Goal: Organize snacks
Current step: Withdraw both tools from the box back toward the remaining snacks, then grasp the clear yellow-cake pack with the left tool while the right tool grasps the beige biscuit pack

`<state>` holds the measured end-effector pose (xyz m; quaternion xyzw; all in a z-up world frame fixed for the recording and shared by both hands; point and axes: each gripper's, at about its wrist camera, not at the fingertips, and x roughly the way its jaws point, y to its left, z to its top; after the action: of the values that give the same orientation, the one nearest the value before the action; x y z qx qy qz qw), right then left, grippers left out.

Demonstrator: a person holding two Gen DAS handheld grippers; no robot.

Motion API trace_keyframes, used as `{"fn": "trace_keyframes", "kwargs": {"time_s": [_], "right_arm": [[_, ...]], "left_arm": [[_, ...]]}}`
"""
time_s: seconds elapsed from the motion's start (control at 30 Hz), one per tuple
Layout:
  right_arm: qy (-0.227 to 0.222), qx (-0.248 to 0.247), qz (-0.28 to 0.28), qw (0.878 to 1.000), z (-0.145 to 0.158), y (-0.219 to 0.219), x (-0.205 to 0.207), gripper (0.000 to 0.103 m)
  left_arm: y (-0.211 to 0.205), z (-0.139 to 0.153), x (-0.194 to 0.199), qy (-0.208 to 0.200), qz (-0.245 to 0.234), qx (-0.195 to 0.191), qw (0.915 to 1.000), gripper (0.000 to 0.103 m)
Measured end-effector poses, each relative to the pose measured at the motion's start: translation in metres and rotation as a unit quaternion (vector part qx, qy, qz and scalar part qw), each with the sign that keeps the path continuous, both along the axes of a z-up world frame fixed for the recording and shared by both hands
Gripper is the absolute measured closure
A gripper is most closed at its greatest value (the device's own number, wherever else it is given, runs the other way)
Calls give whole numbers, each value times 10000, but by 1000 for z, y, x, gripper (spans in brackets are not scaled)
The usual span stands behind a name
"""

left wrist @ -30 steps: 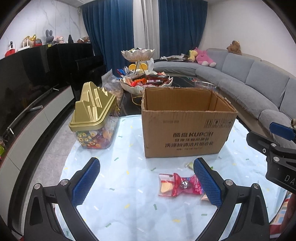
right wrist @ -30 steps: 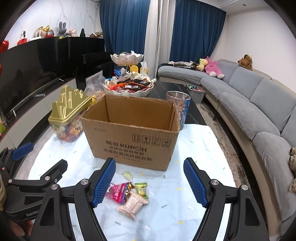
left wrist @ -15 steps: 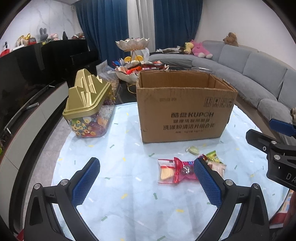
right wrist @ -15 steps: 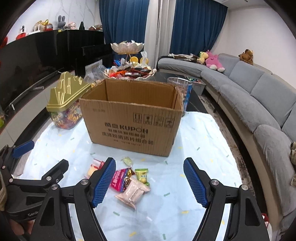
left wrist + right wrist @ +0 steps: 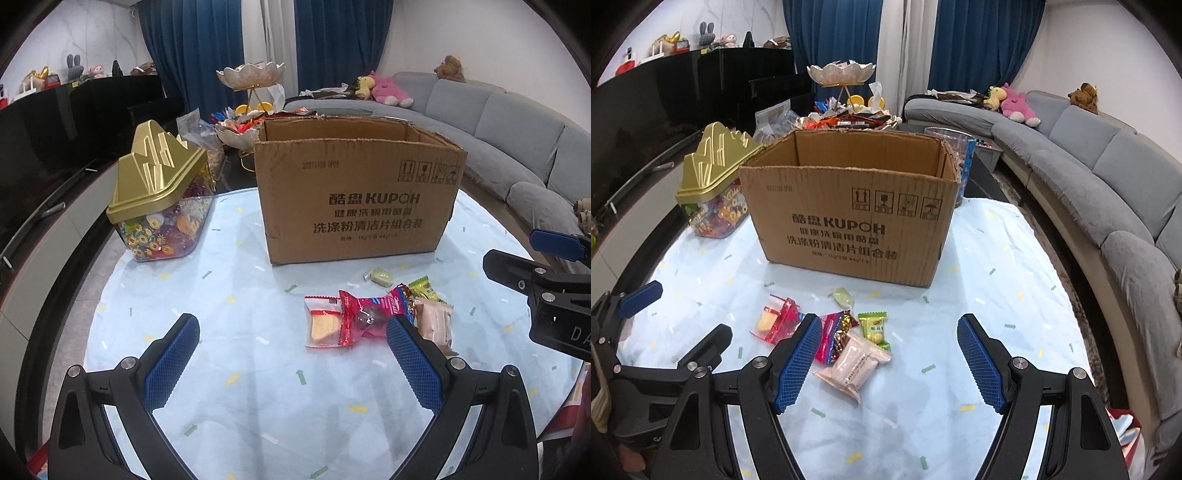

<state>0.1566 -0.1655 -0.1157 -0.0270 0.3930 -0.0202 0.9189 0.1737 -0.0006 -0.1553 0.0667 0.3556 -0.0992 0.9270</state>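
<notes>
Several wrapped snacks lie in a small heap on the pale blue tablecloth in front of an open cardboard box (image 5: 358,192) (image 5: 849,218). The heap holds a clear packet with a yellow wedge (image 5: 322,326) (image 5: 767,322), a red packet (image 5: 364,314) (image 5: 833,334), a pink packet (image 5: 436,321) (image 5: 855,363), a yellow-green packet (image 5: 874,328) and a pale green sweet (image 5: 380,276) (image 5: 842,297). My left gripper (image 5: 291,363) hangs open above the cloth, the heap by its right finger. My right gripper (image 5: 886,363) is open too, with the pink packet just inside its left finger.
A clear candy jar with a gold peaked lid (image 5: 159,199) (image 5: 714,184) stands left of the box. Behind the box a tiered bowl stand (image 5: 842,96) holds more snacks. A grey sofa (image 5: 1108,177) curves along the right, a dark cabinet (image 5: 74,129) along the left.
Both grippers have sunk toward the table and tipped downward. The snack heap now shows more fully and sits higher in both views. Jaws stayed as wide as before.
</notes>
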Motion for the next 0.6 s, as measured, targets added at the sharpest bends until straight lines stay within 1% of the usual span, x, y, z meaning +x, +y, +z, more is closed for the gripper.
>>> {"fn": "trace_keyframes", "kwargs": {"time_s": [0.3,0.6], "right_arm": [[133,-47,41,9999,-12,2,0,27],[327,-50,26,9994,-26,1,5,27]], "left_arm": [[-6,-15,3,33,-165,-3,9999,0],[-15,-32,9,44,-360,175,9992,0]]}}
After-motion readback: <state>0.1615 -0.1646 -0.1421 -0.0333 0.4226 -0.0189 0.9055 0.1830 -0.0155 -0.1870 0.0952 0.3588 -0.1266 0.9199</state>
